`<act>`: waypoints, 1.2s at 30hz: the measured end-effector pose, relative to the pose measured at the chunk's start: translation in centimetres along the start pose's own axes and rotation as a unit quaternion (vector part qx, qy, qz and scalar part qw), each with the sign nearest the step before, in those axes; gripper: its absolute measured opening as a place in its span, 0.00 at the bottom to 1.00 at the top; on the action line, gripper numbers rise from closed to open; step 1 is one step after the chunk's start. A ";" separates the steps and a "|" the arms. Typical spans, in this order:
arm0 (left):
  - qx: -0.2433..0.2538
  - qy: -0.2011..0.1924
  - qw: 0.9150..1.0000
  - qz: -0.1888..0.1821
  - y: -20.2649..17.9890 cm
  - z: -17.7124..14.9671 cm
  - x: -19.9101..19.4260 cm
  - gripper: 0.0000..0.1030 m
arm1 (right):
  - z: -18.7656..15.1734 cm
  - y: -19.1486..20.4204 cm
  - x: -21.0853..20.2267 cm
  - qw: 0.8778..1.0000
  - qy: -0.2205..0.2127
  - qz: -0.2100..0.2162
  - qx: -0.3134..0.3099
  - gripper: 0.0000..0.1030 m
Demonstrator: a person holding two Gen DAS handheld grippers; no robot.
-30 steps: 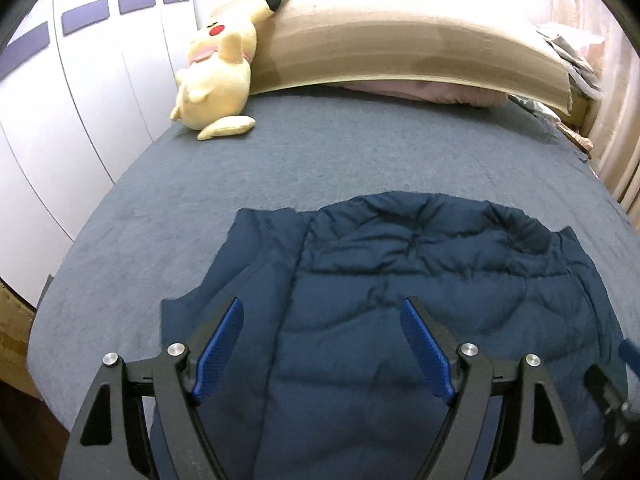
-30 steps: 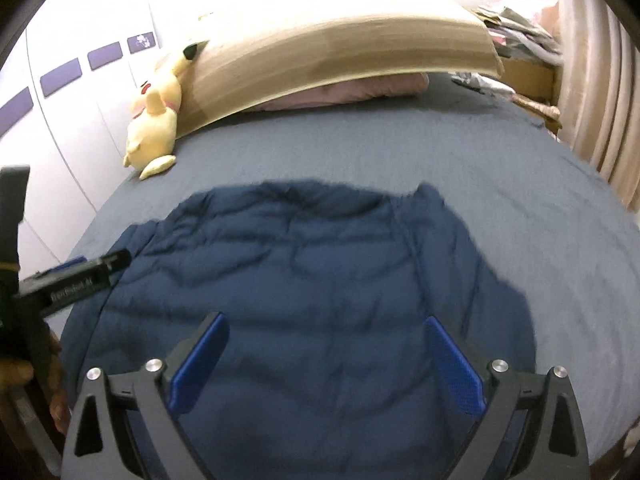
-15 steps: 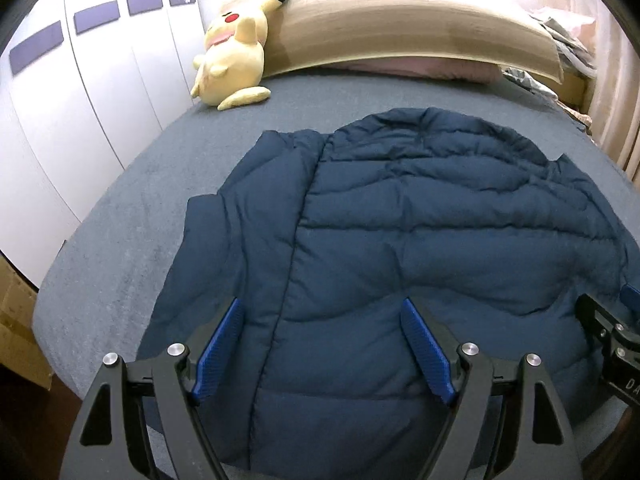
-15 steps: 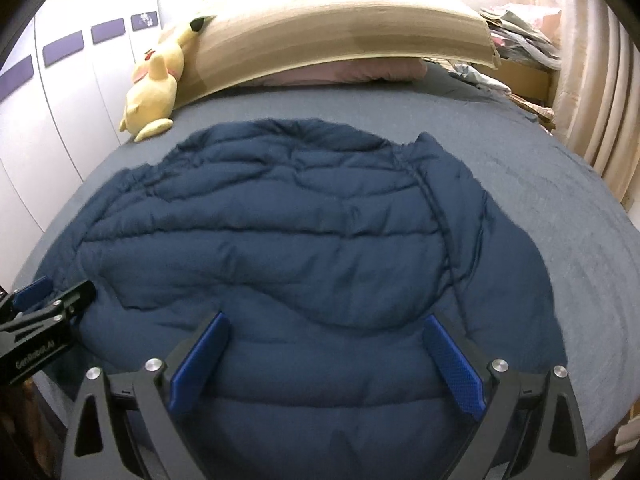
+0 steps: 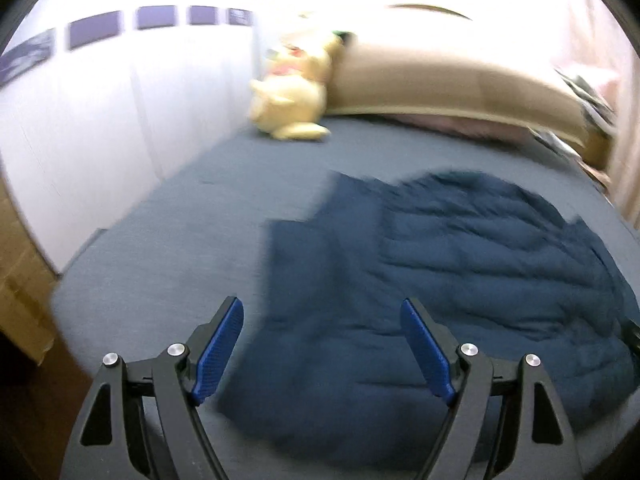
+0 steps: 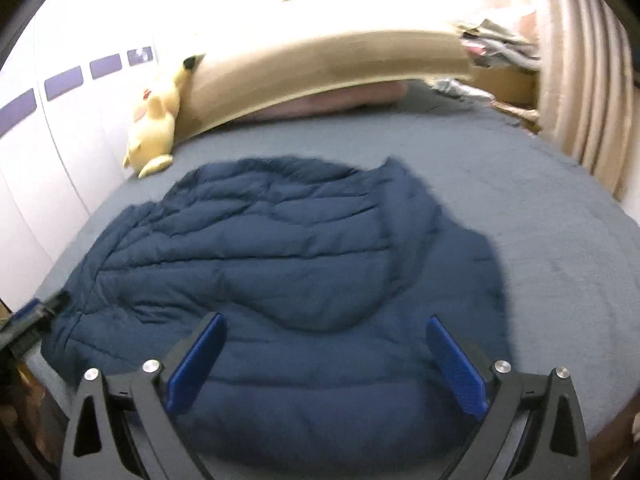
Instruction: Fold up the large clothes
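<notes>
Now swung leftward since a moment ago, left gripper (image 5: 322, 346) and right gripper (image 6: 326, 364) wide open, holding nothing, over navy puffer jacket (image 6: 280, 264) spread flat on bed (image 6: 540, 220); folding not begun.

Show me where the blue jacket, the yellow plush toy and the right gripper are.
blue jacket (image 6: 280, 264), right wrist view, quilted middle.
yellow plush toy (image 5: 292, 96), left wrist view, its body.
right gripper (image 6: 326, 364), right wrist view, between its fingertips.

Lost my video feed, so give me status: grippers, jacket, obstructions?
Left gripper open, empty. Right gripper open, empty. Jacket spread flat on the bed, unfolded. Plush toy far off by the headboard, not obstructing.
</notes>
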State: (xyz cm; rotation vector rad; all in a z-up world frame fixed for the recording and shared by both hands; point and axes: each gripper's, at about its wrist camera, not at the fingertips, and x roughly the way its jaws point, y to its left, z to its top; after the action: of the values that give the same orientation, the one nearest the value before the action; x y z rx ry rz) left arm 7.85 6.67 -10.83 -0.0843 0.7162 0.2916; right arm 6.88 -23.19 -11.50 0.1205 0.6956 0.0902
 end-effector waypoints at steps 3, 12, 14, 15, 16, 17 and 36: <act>-0.020 0.027 0.999 0.028 2.5 -1.0 1.2 0.80 | -1.5 -2.5 -0.6 1.000 0.008 -0.014 0.022 0.98; -0.042 0.093 0.994 0.030 4.0 -3.2 5.4 0.78 | -4.0 -6.3 3.1 0.995 0.074 -0.017 0.066 1.00; -0.065 0.091 0.994 0.020 4.8 -2.8 4.5 0.78 | -3.2 -7.2 1.9 0.994 0.060 -0.013 0.088 1.00; -0.074 0.085 0.993 0.021 5.4 -2.4 3.9 0.78 | -2.8 -7.5 1.4 0.994 0.052 -0.007 0.100 1.00; -0.082 0.078 0.993 0.025 5.8 -2.0 3.4 0.78 | -2.3 -8.0 0.7 0.993 0.042 0.004 0.114 1.00; -0.089 0.072 0.993 0.029 6.1 -1.4 3.1 0.78 | -1.8 -8.1 0.2 0.992 0.036 0.013 0.121 1.00; -0.063 0.178 0.981 -0.049 0.3 4.7 15.1 0.80 | 7.2 -6.8 14.2 0.965 0.149 0.141 0.165 1.00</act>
State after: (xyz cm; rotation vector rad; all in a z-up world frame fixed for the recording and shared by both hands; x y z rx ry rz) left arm 21.54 11.29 -17.25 -0.2967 1.0458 0.2292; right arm 22.67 -28.74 -16.01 0.5352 0.9894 0.2690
